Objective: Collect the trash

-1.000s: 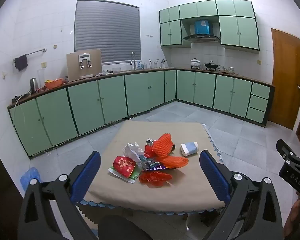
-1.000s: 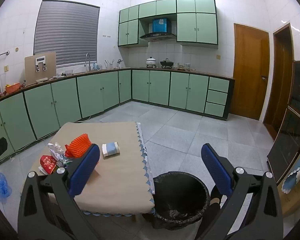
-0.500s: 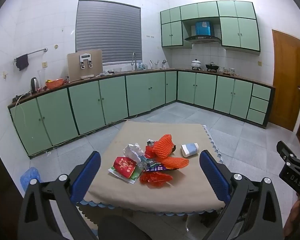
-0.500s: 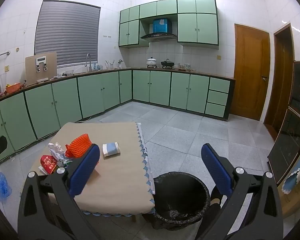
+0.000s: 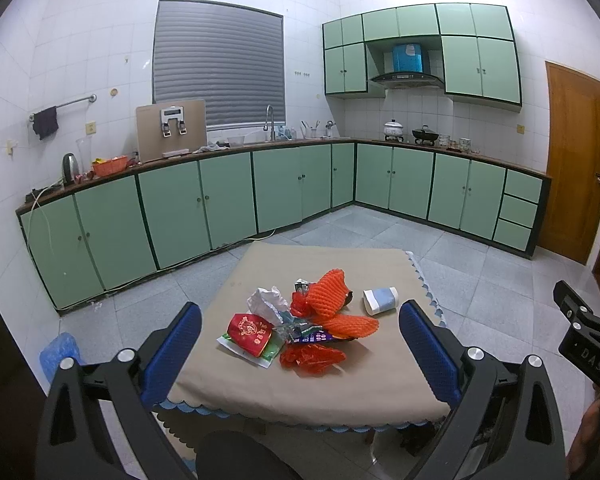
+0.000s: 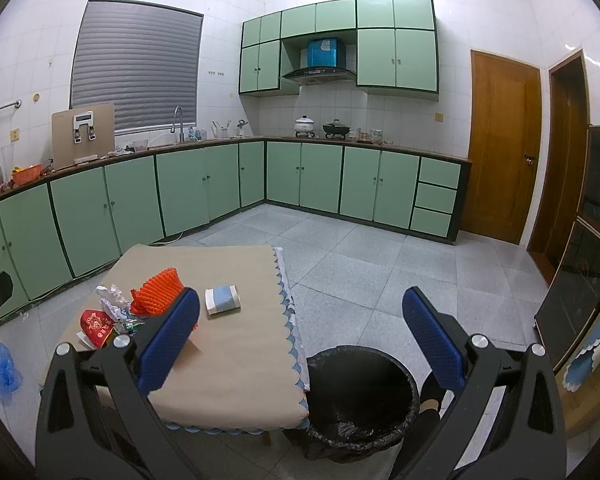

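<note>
Nothing has shifted; both tongs, left (image 5: 300,350) and right (image 6: 300,340), hang open, empty. The trash (image 5: 300,320) looks light, crinkly; pinch a wrapper edge.

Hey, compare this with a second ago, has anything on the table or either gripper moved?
Nothing visibly changed. The left gripper and right gripper still hover open and empty, the trash pile and the blue-and-white packet lie untouched on the table, and the black bin stays beside it.
</note>
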